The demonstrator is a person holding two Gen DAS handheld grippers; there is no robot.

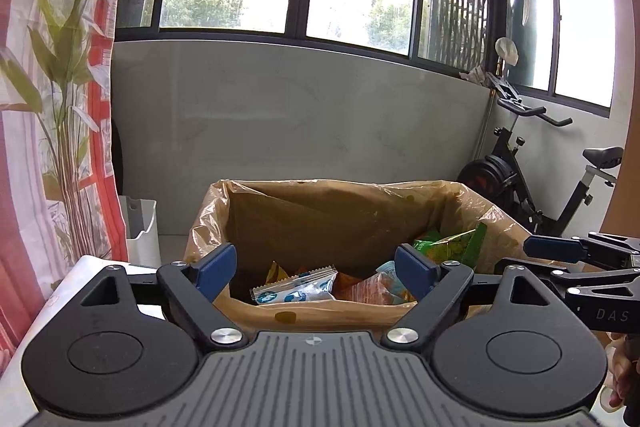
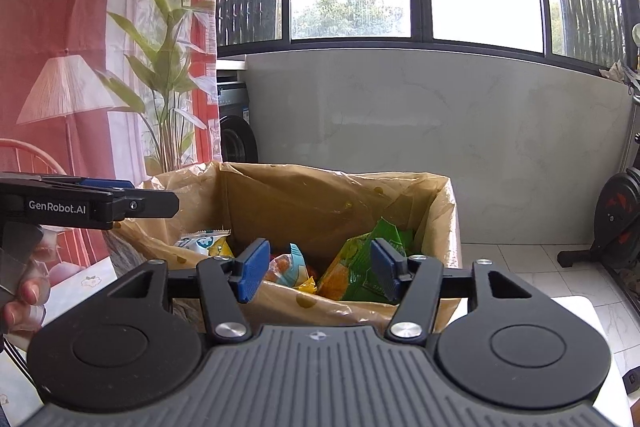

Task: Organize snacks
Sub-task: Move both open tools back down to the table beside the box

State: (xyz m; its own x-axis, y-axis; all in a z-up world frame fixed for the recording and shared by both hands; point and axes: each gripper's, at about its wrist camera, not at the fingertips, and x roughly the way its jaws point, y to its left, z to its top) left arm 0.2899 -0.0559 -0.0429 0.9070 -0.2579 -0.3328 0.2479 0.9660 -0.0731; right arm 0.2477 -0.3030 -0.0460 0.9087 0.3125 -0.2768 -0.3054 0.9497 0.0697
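Box [image 1: 472,199] bottom beneath snacks [image 1: 296,287]

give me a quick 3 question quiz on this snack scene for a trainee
1. True or false: the left gripper is clamped on a snack.
2. Where does the green packet lie? A) on the floor B) inside the lined box C) on the windowsill
3. Fill in: the box is lined with a brown plastic ____.

Key:
1. False. Its jaws stand open with nothing pressed between them; the snacks seen through the gap lie down in the box.
2. B. It lies toward the box's right side, beside the orange packet.
3. Bag. It drapes over the box's rim.
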